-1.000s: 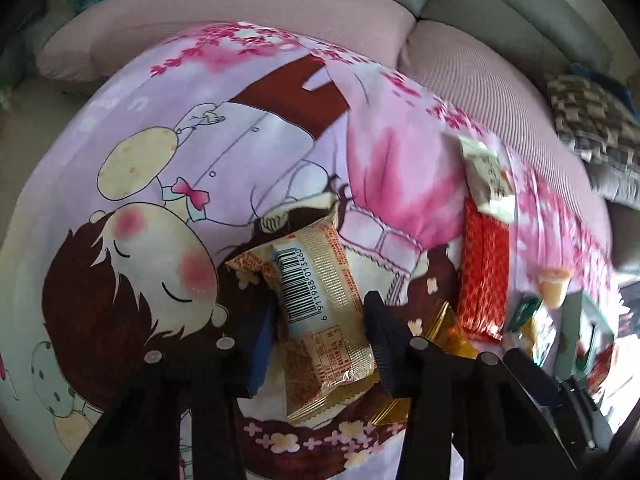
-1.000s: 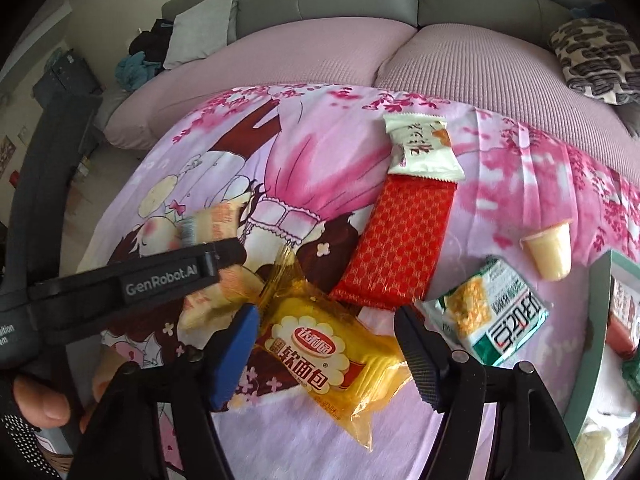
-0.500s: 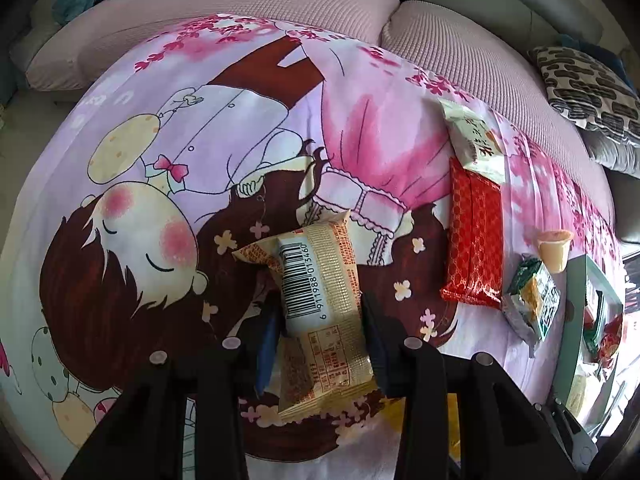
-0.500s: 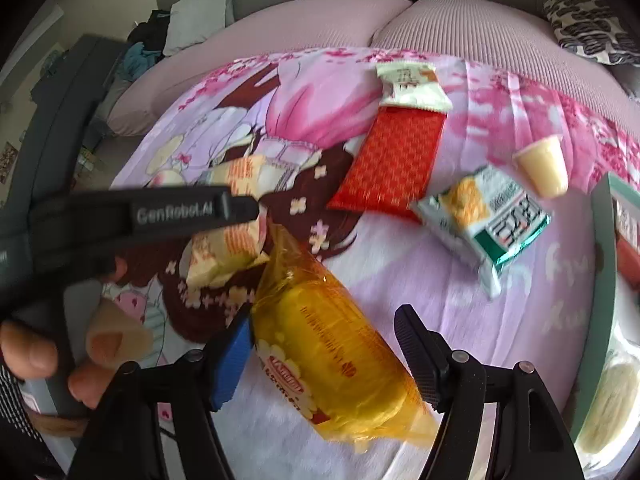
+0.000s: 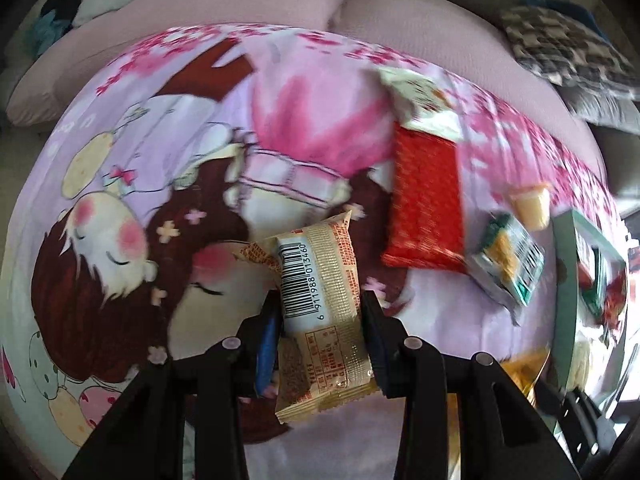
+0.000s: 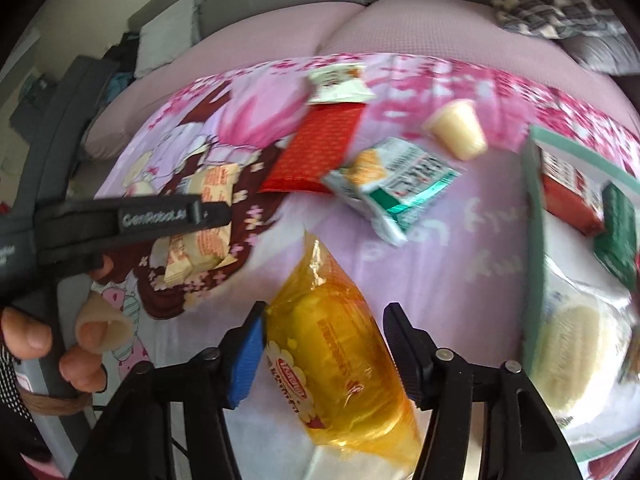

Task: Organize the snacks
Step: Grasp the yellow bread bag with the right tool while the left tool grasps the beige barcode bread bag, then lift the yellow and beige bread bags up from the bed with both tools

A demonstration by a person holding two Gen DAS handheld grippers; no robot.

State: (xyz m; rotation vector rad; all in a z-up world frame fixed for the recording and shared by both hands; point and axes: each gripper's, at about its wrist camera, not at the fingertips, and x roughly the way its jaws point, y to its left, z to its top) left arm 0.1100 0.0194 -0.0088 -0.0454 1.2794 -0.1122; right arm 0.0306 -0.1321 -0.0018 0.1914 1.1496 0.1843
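Left claw pitched steeply down, clamped tight on the beige crinkly snack packet with a barcode; both pads press its sides. The packet stands lengthwise between the fingers, barcode end away from me, lifted clear of the pink cartoon-print cloth.

Right claw also angled down, jaws closing on the yellow translucent bread wrapper. I see the blue pad against its left edge and the black pad near its right edge; I can't confirm a full squeeze. The wrapper runs lengthwise out past the fingertips, sealed end pointing away.

Outward from the right claw: to its left, the left gripper's black body, held by a person's hand. Ahead lies a green-and-white foil pouch, just beyond it a red patterned flat pack touching a white sachet, and a pale yellow jelly cup on its side. To the right sits a teal-rimmed tray holding packets.
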